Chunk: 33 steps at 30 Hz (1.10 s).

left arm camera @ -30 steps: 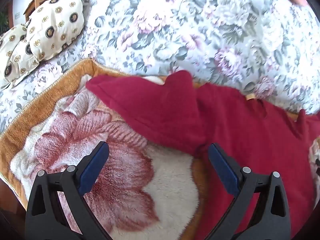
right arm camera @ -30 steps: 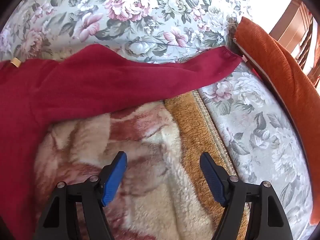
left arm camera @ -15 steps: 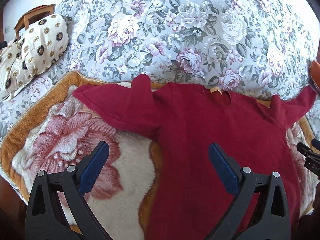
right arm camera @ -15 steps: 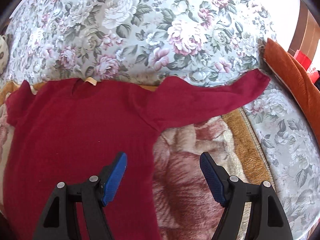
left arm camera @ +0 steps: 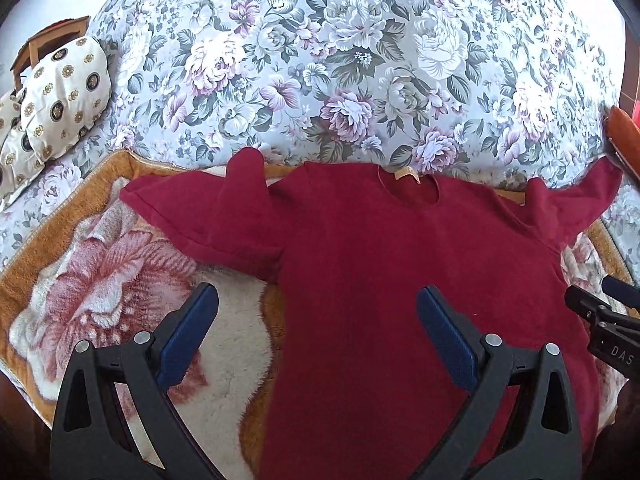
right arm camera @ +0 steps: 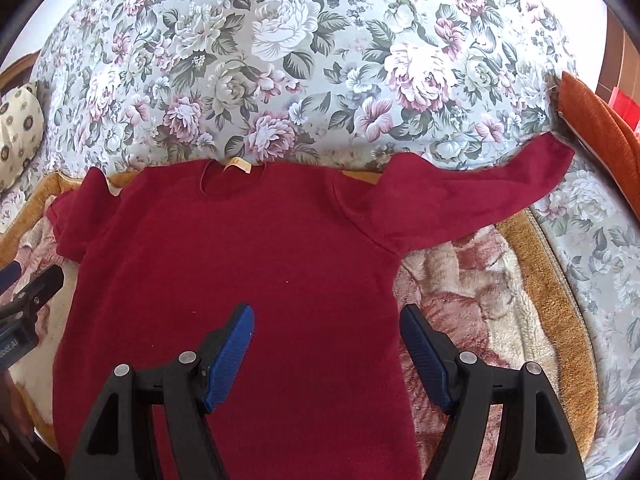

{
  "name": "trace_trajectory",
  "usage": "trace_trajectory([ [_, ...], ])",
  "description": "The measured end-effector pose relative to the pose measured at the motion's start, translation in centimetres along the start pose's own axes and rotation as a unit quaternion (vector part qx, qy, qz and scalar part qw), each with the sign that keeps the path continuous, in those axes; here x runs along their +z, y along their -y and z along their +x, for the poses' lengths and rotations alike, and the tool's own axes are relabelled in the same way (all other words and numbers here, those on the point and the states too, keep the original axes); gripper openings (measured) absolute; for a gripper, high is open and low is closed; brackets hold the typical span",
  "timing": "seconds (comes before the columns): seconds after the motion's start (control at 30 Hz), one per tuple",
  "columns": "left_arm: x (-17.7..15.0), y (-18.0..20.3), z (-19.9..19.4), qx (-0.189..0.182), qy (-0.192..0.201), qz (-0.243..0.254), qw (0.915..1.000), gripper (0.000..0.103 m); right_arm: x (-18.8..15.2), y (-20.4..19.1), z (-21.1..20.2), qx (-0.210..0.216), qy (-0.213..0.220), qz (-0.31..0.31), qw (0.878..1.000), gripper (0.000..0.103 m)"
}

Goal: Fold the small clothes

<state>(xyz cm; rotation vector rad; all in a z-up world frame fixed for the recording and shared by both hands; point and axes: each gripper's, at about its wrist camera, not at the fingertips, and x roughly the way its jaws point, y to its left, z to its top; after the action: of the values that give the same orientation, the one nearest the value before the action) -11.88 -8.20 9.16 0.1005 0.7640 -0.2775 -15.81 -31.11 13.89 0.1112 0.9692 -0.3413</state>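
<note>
Far off to the left of the left jaws, a spotted pillow (left arm camera: 60, 92), not part of the job. Left gripper (left arm camera: 316, 336) held up over the bed, jaws wide apart, nothing between them. Straight ahead and under those jaws, a dark red long-sleeved top (left arm camera: 400, 280) spread flat on a fluffy flower blanket (left arm camera: 100, 280), neck and tag pointing away from the jaws, bottom hem closest. Long way of the top running from near to far. Left sleeve (left arm camera: 200, 216) bent and bunched, lying ahead and to the left of the left jaws, close by. Right gripper (right arm camera: 326, 350) also up over the top, jaws wide apart, nothing held, left finger above the red cloth and right finger above the blanket just past the top's side edge. Right sleeve (right arm camera: 472, 196) stretched out long, ahead and off to the right of the right jaws, its cuff reaching the flowery bedspread (right arm camera: 280, 60) next to an orange cushion (right arm camera: 600, 128). Probably sleeves first: left gripper nearer the bunched sleeve, right gripper nearer the long one, each to be pulled in across the middle.
</note>
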Motion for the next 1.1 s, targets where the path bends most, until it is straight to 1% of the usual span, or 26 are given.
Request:
trace_trajectory([
  [0.1,0.2,0.0,0.3,0.008,-0.002,-0.003,1.0000,0.100,-0.1,-0.2,0.1,0.004,-0.002,-0.003,1.000,0.074],
  [0.23,0.3,-0.1,0.6,0.001,-0.005,-0.009,0.9999,0.100,0.2,-0.3,0.0,0.007,0.003,-0.001,1.000,0.074],
  [0.37,0.4,0.2,0.6,0.000,0.000,-0.002,1.0000,0.100,0.3,-0.2,0.1,0.009,0.003,0.006,1.000,0.074],
  [0.67,0.4,0.6,1.2,-0.011,-0.005,0.003,0.9999,0.100,0.5,-0.1,0.9,0.004,-0.008,0.012,1.000,0.074],
  [1.1,0.5,1.1,1.5,-0.006,-0.006,0.007,0.9999,0.100,0.5,-0.6,2.0,0.002,-0.019,0.010,1.000,0.074],
])
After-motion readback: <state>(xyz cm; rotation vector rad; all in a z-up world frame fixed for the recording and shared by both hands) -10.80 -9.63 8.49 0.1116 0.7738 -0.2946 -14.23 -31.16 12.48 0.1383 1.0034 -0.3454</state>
